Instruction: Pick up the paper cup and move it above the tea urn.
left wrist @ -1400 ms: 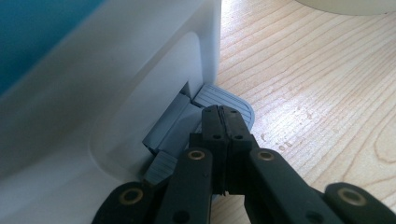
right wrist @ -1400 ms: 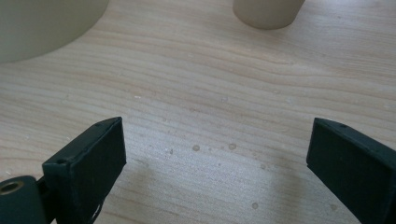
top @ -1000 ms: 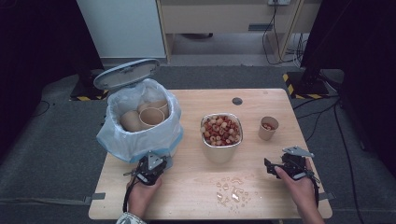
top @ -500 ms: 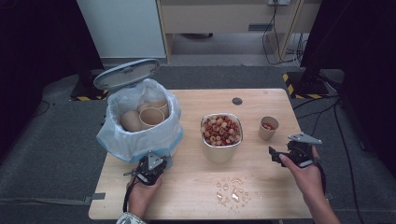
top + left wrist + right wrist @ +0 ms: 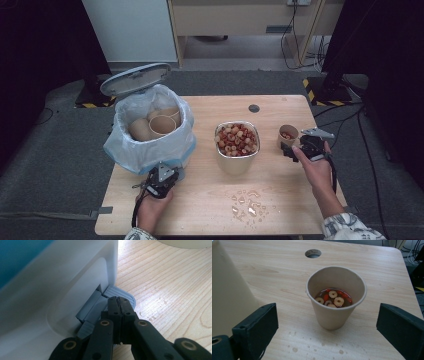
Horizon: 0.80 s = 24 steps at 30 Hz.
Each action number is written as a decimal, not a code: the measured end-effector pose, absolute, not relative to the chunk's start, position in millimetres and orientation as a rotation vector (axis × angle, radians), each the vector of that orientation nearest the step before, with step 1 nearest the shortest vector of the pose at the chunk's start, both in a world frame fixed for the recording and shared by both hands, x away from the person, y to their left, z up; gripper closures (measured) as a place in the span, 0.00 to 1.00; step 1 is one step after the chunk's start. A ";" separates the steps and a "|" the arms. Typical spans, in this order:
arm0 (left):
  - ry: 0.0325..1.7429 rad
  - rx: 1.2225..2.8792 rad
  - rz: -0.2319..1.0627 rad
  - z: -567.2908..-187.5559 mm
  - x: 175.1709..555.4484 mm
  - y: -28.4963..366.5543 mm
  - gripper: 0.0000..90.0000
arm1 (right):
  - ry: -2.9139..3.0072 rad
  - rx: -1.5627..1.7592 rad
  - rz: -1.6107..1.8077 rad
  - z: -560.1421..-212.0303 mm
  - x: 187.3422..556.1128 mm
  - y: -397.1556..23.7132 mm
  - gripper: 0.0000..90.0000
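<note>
Wooden table point(image 5: 280, 200): bin point(image 5: 150, 145), bowl point(image 5: 237, 150), cup point(image 5: 287, 135), droplets point(image 5: 247, 202)

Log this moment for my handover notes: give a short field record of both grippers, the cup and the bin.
left gripper: shut, tips on the bin's grey pedal
right gripper: open, jaws either side of the paper cup, not touching
paper cup: upright, holds liquid with fruit slices
bin: lid up, bag-lined, paper cups inside
table: droplets near front edge

A light wooden counter point(image 5: 280, 107) stands on grey carpet floor point(image 5: 55, 155). Behind it are a white cabinet point(image 5: 132, 27) and a beige desk point(image 5: 240, 17) with trailing cables point(image 5: 295, 25). Yellow-black hazard tape point(image 5: 311, 90) marks the floor; the side edges are dark.
</note>
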<state>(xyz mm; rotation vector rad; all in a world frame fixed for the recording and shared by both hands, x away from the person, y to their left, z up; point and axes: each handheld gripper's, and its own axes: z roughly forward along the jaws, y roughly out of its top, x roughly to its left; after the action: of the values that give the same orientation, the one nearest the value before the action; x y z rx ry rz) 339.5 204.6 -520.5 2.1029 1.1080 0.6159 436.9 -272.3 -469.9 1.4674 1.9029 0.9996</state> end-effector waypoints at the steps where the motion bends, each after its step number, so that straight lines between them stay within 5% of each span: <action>1: 1.108 2.103 0.616 -520.6 339.4 204.6 0.98 | 1.891 1.472 0.990 -471.1 439.9 -271.4 0.07; 24: 1.105 2.100 0.618 -520.9 339.2 204.1 0.98 | 1.828 1.503 1.031 -514.3 476.3 -269.8 0.14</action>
<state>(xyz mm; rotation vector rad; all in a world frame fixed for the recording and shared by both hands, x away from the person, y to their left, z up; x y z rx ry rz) 339.2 204.1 -520.9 2.1000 1.1046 0.6182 476.3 -269.8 -514.3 1.5034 1.8279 1.0312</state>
